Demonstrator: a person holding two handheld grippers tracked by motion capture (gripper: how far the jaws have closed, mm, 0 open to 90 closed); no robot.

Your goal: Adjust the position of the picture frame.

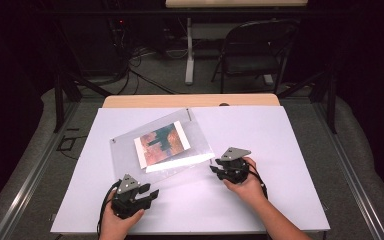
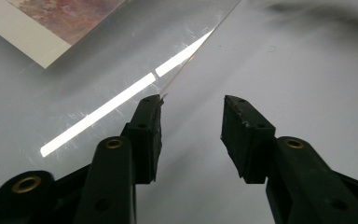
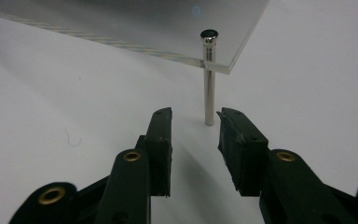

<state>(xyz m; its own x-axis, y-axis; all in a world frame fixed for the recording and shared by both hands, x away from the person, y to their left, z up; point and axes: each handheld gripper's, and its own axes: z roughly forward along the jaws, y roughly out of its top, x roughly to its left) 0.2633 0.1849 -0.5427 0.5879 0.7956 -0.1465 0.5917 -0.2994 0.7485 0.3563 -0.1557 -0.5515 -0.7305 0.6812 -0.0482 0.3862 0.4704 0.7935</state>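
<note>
A clear acrylic frame (image 1: 162, 145) holding a print lies on the white surface (image 1: 260, 200). Left gripper (image 2: 192, 105), jaws spread, sits at its near corner; right gripper (image 3: 193, 116), spread, faces its metal standoff post (image 3: 209, 79).

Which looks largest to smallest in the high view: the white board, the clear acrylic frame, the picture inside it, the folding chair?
1. white board
2. clear acrylic frame
3. folding chair, unsure against the frame, since it stands farther from the camera
4. picture
</note>
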